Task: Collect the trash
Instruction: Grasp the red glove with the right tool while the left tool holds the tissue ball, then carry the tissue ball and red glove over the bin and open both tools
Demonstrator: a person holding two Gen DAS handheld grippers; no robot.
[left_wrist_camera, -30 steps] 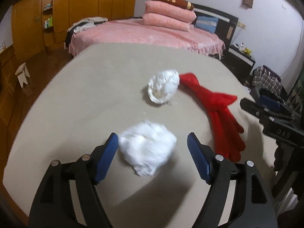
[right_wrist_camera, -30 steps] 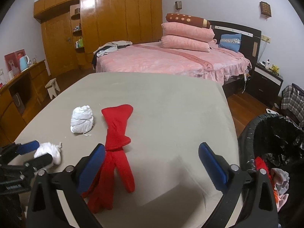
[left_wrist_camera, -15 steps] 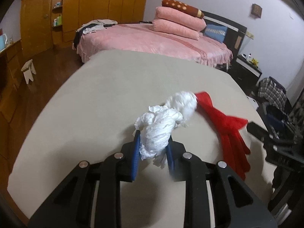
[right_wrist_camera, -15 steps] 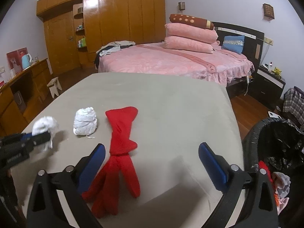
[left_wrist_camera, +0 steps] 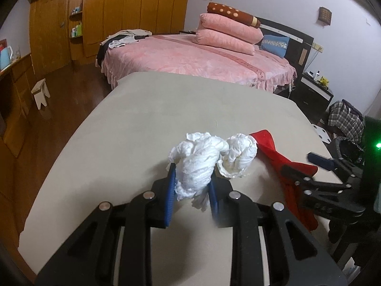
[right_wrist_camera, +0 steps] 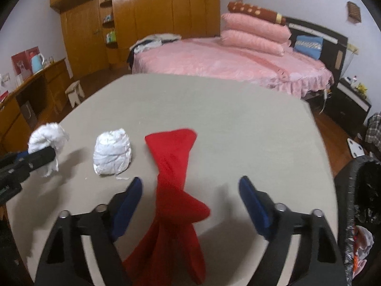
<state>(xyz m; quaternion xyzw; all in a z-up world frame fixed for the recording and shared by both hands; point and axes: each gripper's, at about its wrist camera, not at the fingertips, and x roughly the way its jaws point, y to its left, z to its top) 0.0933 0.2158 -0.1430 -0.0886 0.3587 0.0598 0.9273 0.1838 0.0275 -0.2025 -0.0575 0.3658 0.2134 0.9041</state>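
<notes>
The left gripper point(left_wrist_camera: 191, 186) was clenched on a crumpled white tissue wad point(left_wrist_camera: 197, 164), which was pinched between the blue pads point(left_wrist_camera: 169, 197) at the lower centre of the left wrist frame and was seen lifted clear of the beige table point(left_wrist_camera: 142, 124). In the right wrist frame the same gripper point(right_wrist_camera: 35, 158) was found at the far left edge, with the wad point(right_wrist_camera: 47, 135) bulging above its dark fingers and a shadow cast on the table below it.

The right gripper point(right_wrist_camera: 190, 197) was seen with its jaws closing; a red cloth point(right_wrist_camera: 173, 181) lay flat on the table between them, but the blue pads point(right_wrist_camera: 252, 205) were not yet pressed on it. The cloth was stretched from the middle of that frame down to the lower edge, pinched narrow at mid-length and spread wider at both ends. In the left wrist frame the right gripper point(left_wrist_camera: 319, 166) was seen at the right edge, over the cloth point(left_wrist_camera: 273, 152).

A second white wad point(right_wrist_camera: 112, 153) was left resting on the table, just beside the upper end of the cloth on its left, and apart from the held wad. In the left wrist frame it point(left_wrist_camera: 238, 155) appeared directly behind the held wad, at centre.

A black-lined trash bin point(right_wrist_camera: 364, 190) was seen at the lower right edge of the right wrist frame, beside the table, with scraps already inside. Beyond the table, a pink bed point(right_wrist_camera: 226, 59) with stacked pillows filled the upper centre, and a wooden wardrobe point(right_wrist_camera: 142, 12) stood in the upper left.
</notes>
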